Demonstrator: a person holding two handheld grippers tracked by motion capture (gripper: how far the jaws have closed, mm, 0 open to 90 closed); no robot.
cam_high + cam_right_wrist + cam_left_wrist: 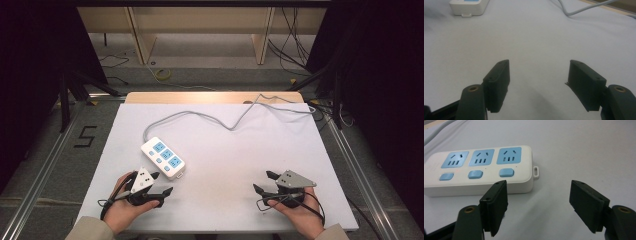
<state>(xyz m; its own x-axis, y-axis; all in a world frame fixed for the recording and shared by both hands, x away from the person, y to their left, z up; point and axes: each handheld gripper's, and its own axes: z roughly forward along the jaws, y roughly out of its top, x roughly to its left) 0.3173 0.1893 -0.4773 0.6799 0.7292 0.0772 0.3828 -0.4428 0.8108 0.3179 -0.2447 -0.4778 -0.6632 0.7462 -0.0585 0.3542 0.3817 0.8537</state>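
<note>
Power strip: a white power strip [162,158] with three blue sockets and three blue buttons lies flat on the table [280,150], left of the middle and nearer the near edge than the far one, set at a slant to the edges.
Strip's near end: a small white tab [536,171] sticks out of the end that faces the left gripper.
Cord: a grey cord [225,120] leaves the strip's far end, loops across the middle of the table and runs off over the far right corner.
Left gripper: the left gripper [161,183] is held near the near left corner, just beside the strip's near end; its jaws are spread wide with nothing between them, and one jaw sits close to the strip's side without a clear touch.
Right gripper: the right gripper [265,182] is held near the near edge toward the right, well apart from the strip; its jaws are also spread, with bare table between them.
In the way: the stretch of table between the right gripper and the strip is bare; the cord lies farther off, toward the far edge.
Around the table: cables [295,40] trail on the floor beyond the far edge, and a black "5" mark [86,136] sits on the floor to the left.
</note>
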